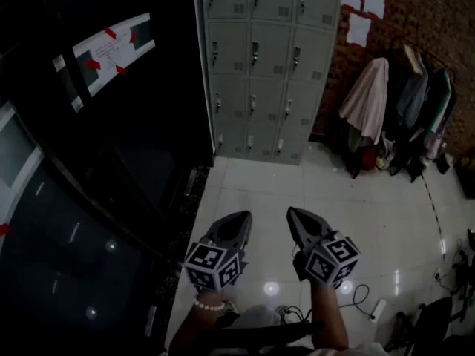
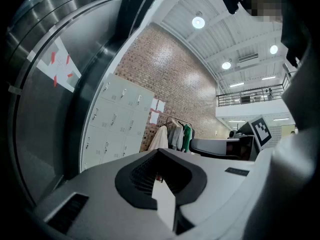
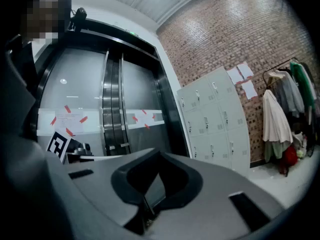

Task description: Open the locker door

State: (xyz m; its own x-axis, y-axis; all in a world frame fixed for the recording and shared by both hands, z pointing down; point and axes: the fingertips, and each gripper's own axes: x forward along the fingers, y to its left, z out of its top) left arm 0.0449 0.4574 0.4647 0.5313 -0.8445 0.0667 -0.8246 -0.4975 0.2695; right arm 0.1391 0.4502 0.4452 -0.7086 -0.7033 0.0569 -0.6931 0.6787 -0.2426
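A bank of grey lockers (image 1: 266, 65) stands against the far wall, all its small doors closed; it also shows as the lockers (image 2: 114, 125) and the lockers (image 3: 216, 119) in the gripper views. My left gripper (image 1: 242, 219) and right gripper (image 1: 295, 215) are held side by side low over the white tiled floor, well short of the lockers and touching nothing. Both are shut, jaws meeting at a point with nothing between them, as the left gripper (image 2: 160, 152) and right gripper (image 3: 160, 154) views show.
A dark curved glass door (image 1: 89, 162) with red-taped notices fills the left. A clothes rack (image 1: 401, 99) with hanging garments stands right of the lockers by the brick wall. Papers (image 1: 362, 10) are stuck on the bricks. A power strip and cables (image 1: 377, 308) lie at lower right.
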